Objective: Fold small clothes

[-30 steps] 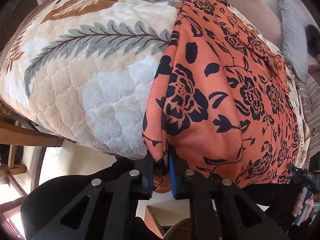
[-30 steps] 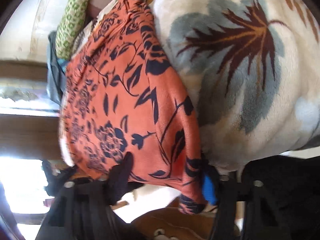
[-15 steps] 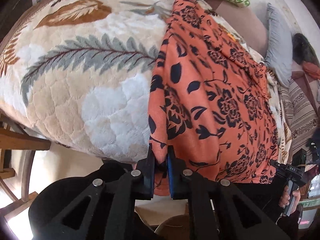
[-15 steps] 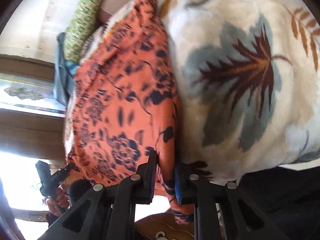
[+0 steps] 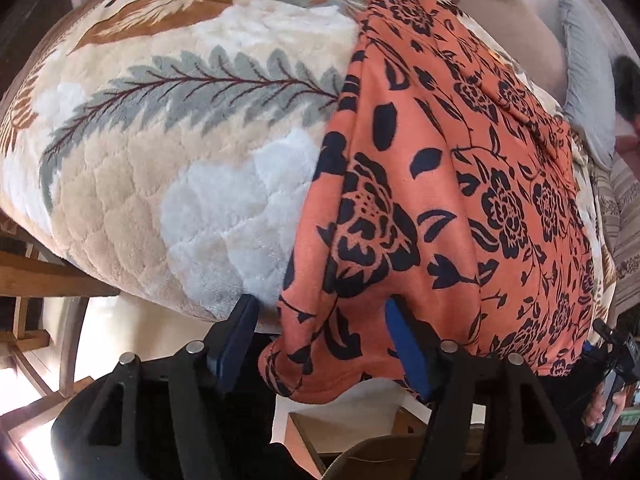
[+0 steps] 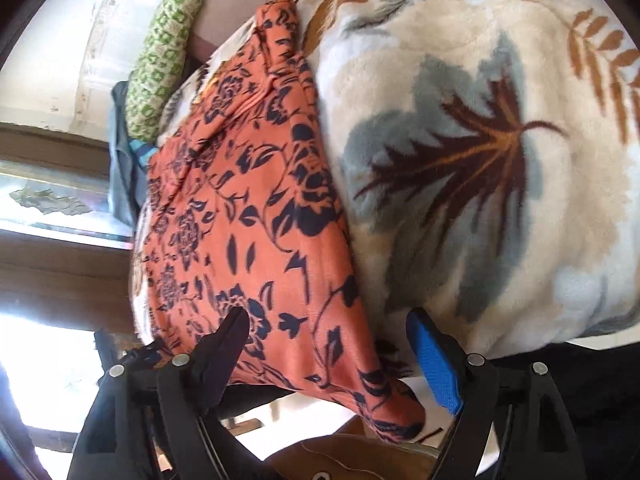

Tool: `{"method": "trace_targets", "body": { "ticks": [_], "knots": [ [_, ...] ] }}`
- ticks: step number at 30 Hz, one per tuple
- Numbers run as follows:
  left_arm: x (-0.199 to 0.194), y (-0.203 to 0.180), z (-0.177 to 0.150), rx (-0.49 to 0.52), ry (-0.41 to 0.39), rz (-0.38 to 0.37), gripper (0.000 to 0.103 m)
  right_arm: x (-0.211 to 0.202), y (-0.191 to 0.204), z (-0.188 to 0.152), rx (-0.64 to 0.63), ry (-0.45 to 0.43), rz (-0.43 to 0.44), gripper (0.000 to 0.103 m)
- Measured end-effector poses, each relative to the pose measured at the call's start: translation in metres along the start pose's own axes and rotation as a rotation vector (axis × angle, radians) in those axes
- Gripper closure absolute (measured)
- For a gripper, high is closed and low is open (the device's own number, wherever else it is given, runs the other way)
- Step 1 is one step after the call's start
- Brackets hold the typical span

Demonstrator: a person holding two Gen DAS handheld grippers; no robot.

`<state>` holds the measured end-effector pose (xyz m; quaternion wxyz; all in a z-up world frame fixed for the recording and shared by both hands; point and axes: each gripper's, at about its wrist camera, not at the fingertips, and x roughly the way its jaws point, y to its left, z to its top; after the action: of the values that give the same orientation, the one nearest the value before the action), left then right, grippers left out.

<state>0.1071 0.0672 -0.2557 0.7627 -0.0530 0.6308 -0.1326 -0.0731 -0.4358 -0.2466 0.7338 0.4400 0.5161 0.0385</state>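
Orange flowered cloth (image 5: 460, 184) lies along blanket (image 5: 168, 160), near hem drooping over edge. Soft, light, limp, I judge; grab hem corners. Left claw (image 5: 320, 340) and right claw (image 6: 336, 352) opening, hem between, unpinched.

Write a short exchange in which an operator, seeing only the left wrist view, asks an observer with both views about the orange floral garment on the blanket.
Operator: My left tongs are opening around the orange garment's near corner. What about the right tongs?
Observer: The right tongs are opening too; their blue pad stands clear of the cloth.
Operator: Where is the corner on that side?
Observer: It hangs loose over the blanket's edge, between the fingers.
Operator: What lies beside the garment there?
Observer: A grey-and-brown leaf print on the blanket, just right of the cloth.
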Motion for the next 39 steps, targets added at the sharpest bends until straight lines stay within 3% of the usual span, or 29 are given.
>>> {"method": "trace_targets", "body": {
  "ticks": [2, 4, 5, 6, 8, 9, 14, 20, 21, 23, 24, 27, 31, 33, 35, 39],
  "knots": [
    [0.001, -0.006, -0.002, 0.019, -0.009, 0.013, 0.068, 0.01, 0.003, -0.002, -0.017, 0.03, 0.001, 0.032],
    [0.0, -0.006, -0.004, 0.011, -0.017, 0.003, 0.08, 0.013, 0.007, -0.002, -0.04, 0.027, -0.032, 0.039],
    [0.0, -0.006, -0.005, 0.008, -0.02, -0.001, 0.086, 0.012, 0.007, -0.002, -0.036, 0.026, -0.04, 0.048],
    [-0.001, -0.004, -0.006, 0.007, -0.021, -0.004, 0.087, 0.012, 0.006, -0.003, -0.028, 0.027, -0.054, 0.054],
    [-0.003, -0.005, -0.008, 0.015, -0.021, -0.005, 0.092, 0.011, 0.0, -0.004, -0.015, 0.032, -0.106, 0.085],
    [-0.012, 0.005, -0.013, 0.027, -0.02, -0.005, 0.093, 0.01, -0.003, -0.005, -0.011, 0.033, -0.116, 0.088],
    [-0.006, -0.002, -0.008, 0.064, 0.011, 0.015, 0.092, 0.013, 0.003, -0.011, -0.027, 0.067, -0.161, 0.089],
    [-0.012, -0.012, -0.007, 0.089, -0.02, 0.021, 0.094, 0.02, 0.034, -0.021, -0.062, 0.114, 0.038, 0.092],
    [-0.014, -0.014, -0.006, 0.096, -0.024, 0.025, 0.094, 0.023, 0.037, -0.019, -0.071, 0.118, 0.014, 0.092],
    [-0.017, -0.015, -0.006, 0.107, -0.026, 0.028, 0.094, 0.036, 0.035, -0.015, -0.093, 0.135, -0.135, 0.091],
    [-0.017, -0.015, -0.006, 0.105, -0.021, 0.024, 0.094, 0.041, 0.03, -0.013, -0.087, 0.143, -0.144, 0.091],
    [-0.009, -0.01, -0.007, 0.108, 0.029, 0.032, 0.089, 0.044, 0.018, -0.009, -0.025, 0.153, -0.059, 0.091],
    [-0.006, -0.013, -0.01, 0.117, 0.023, 0.032, 0.082, 0.046, 0.003, -0.007, 0.056, 0.167, 0.021, 0.09],
    [-0.006, -0.014, -0.011, 0.114, 0.017, 0.033, 0.082, 0.047, 0.003, -0.008, 0.061, 0.167, 0.027, 0.09],
    [-0.007, -0.013, -0.01, 0.093, 0.007, 0.028, 0.093, 0.048, 0.003, -0.008, 0.054, 0.162, 0.033, 0.091],
    [-0.019, -0.018, -0.008, 0.114, -0.011, 0.017, 0.095, 0.04, 0.011, -0.01, 0.021, 0.146, 0.001, 0.093]
  ]
}}
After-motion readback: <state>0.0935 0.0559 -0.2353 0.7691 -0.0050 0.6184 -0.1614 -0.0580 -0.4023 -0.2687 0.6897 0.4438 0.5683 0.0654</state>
